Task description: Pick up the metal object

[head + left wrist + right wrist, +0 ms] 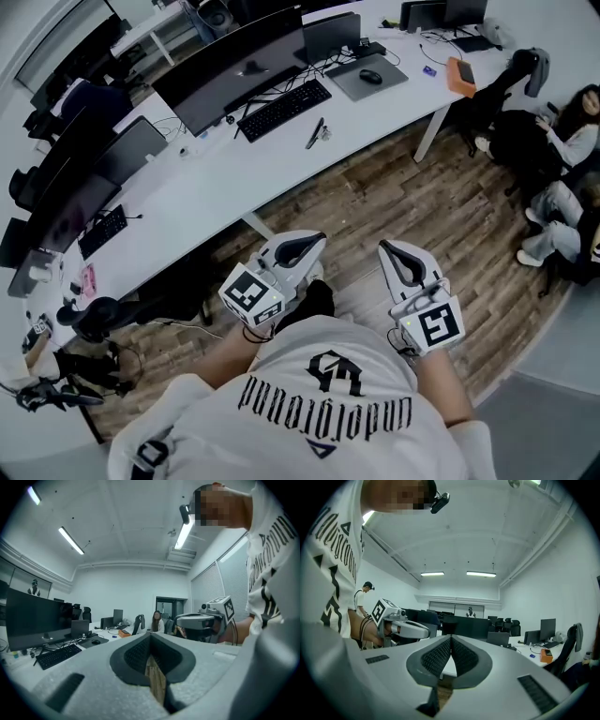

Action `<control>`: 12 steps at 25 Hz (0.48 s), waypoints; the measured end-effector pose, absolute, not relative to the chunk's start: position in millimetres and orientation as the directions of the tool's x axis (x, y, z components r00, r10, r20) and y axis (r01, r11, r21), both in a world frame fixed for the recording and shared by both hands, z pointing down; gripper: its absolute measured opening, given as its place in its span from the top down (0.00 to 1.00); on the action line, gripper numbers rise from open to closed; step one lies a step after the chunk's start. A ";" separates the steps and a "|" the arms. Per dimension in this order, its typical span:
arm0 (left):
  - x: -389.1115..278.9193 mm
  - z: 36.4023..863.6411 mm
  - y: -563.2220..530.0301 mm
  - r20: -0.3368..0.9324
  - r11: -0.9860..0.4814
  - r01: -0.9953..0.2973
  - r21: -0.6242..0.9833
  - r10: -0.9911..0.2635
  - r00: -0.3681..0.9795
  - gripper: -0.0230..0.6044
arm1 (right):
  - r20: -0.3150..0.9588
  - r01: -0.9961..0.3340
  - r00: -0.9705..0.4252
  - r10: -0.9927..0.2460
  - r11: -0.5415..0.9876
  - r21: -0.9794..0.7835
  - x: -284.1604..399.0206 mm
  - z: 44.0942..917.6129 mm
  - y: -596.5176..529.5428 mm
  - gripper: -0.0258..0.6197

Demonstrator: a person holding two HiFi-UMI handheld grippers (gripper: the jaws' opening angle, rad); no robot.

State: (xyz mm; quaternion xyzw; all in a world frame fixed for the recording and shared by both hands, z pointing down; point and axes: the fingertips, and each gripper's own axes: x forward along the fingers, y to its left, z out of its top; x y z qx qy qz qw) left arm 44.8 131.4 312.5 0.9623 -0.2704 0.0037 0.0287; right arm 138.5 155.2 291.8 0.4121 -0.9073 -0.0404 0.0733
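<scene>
Metal object, judged to be the slim dark-and-silver piece (316, 133) on the long white desk (281, 164), lies just right of the black keyboard (284, 109). It is untouched and well apart from both tools, and it is too small for its kind to be told.

The approach step is judged to be in hand. Nothing has been grasped, and the person is seen standing on the brown wood-plank floor (403, 202), short of the desk's edge.

The left tool (314, 242) and the right tool (389, 248) are held out in front of the white printed shirt (328, 403). They are side by side at much the same height, near each other but apart, and each is pointed roughly level toward the desk. In the left gripper view the ribbed dark pads (136, 656) are brought together at their tips, and only floor is seen through the sliver below them. The same is shown in the right gripper view: narrow, closed jaws with nothing held.

For the next move, the desk would have to be reached. One tool's jaws would then be spread wider than the object, tipped downward over it and set across its narrow width before being closed. Because the piece lies flat on a hard surface, a low, careful descent is judged to be called for.
</scene>
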 end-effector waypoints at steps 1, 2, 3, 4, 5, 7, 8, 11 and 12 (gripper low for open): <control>43.9 312.9 126.4 0.022 -0.851 -0.523 0.053 -0.522 0.853 0.94 | 0.101 -0.746 -0.646 -0.757 0.654 0.126 140.3 291.5 150.5 0.94; 42.6 312.6 121.3 0.022 -0.849 -0.526 0.051 -0.525 0.851 0.94 | 0.101 -0.749 -0.644 -0.758 0.652 0.119 141.6 290.8 146.1 0.94; 41.6 311.9 116.0 0.023 -0.848 -0.528 0.050 -0.528 0.849 0.94 | 0.101 -0.749 -0.644 -0.758 0.652 0.116 142.6 290.0 142.0 0.94; 40.8 311.3 110.4 0.023 -0.847 -0.530 0.049 -0.529 0.848 0.94 | 0.101 -0.748 -0.646 -0.757 0.654 0.116 143.3 289.7 137.4 0.94; 40.1 311.4 104.4 0.025 -0.847 -0.530 0.048 -0.529 0.848 0.94 | 0.102 -0.747 -0.647 -0.756 0.655 0.117 143.9 289.6 132.1 0.94; 38.1 314.0 91.5 0.027 -0.849 -0.527 0.047 -0.526 0.850 0.94 | 0.098 -0.745 -0.649 -0.754 0.657 0.118 143.3 290.0 119.4 0.94; 36.5 316.2 84.4 0.028 -0.848 -0.527 0.052 -0.527 0.850 0.94 | 0.096 -0.746 -0.649 -0.755 0.656 0.117 142.4 290.2 112.2 0.94; 29.9 322.4 60.2 0.032 -0.845 -0.531 0.062 -0.530 0.847 0.94 | 0.104 -0.756 -0.636 -0.764 0.645 0.116 140.1 291.4 85.5 0.94; 27.2 323.0 51.1 0.031 -0.845 -0.532 0.060 -0.531 0.847 0.94 | 0.105 -0.757 -0.634 -0.766 0.643 0.114 138.9 292.7 75.2 0.94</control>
